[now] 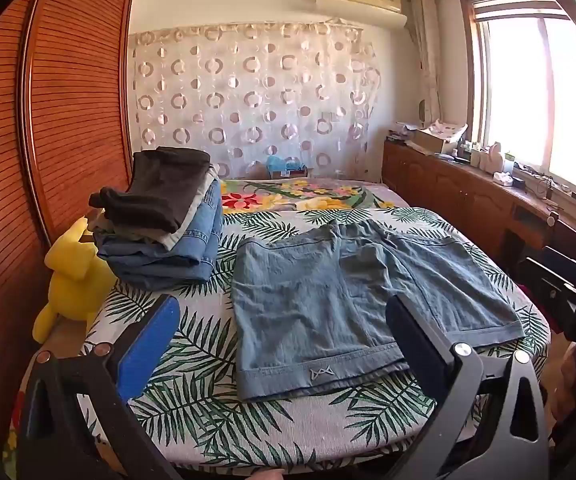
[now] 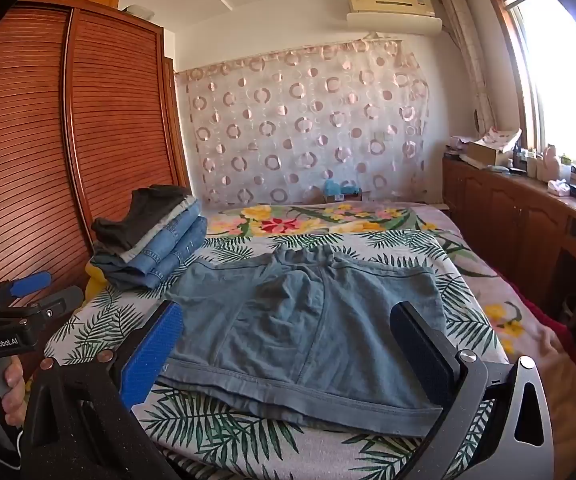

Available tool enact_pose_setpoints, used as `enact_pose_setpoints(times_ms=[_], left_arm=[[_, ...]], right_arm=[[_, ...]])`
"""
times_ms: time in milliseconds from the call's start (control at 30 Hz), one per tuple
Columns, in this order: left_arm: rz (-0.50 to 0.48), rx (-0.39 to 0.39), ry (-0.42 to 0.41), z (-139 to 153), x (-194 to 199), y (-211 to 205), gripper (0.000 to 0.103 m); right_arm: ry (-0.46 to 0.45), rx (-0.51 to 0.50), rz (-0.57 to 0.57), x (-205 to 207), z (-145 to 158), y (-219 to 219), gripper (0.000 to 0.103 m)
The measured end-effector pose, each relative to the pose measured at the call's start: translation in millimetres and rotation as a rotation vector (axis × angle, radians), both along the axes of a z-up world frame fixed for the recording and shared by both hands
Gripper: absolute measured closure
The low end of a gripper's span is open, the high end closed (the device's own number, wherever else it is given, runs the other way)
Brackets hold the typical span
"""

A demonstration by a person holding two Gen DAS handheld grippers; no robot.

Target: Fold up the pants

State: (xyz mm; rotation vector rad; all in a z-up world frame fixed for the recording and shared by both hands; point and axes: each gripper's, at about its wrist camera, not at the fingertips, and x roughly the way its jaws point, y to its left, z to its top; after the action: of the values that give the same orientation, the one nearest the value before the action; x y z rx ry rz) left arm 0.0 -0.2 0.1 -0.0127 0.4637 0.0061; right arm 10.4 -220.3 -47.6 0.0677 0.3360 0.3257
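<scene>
Blue shorts (image 1: 352, 300) lie flat on the leaf-print bed cover (image 1: 192, 408), waistband toward the far wall, leg hems toward the near edge. Both legs are spread side by side; no fold shows yet, so the task appears to stand at its opening step — approach before the first grasp.

The left gripper (image 1: 284, 344) hangs over the near-left hem, its blue-padded fingers spread wide and holding nothing. The right gripper (image 2: 288, 344) hangs over the near-right part of the shorts (image 2: 304, 316), likewise spread and empty. Neither touches the cloth.

The next move likely calls for each tool to descend and pinch an edge on one side — hem and waistband, perhaps — so that one leg can be carried over the other. Thin, limp fabric asks for a low, flat pinch that takes the cloth and not the cover beneath.

No true container is present. A stack of folded clothes (image 1: 160, 224) sits on the bed's far-left corner, just beside the shorts: dark garment on top, denim beneath.
</scene>
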Motion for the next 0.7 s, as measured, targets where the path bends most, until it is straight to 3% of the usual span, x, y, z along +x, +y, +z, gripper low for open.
enact_pose_setpoints(times_ms=[700], left_arm=[[-0.002, -0.004, -0.003, -0.1, -0.2, 0.2, 0.000]], right_arm=[[-0.014, -0.011, 0.003, 0.5, 0.3, 1.8, 0.000]])
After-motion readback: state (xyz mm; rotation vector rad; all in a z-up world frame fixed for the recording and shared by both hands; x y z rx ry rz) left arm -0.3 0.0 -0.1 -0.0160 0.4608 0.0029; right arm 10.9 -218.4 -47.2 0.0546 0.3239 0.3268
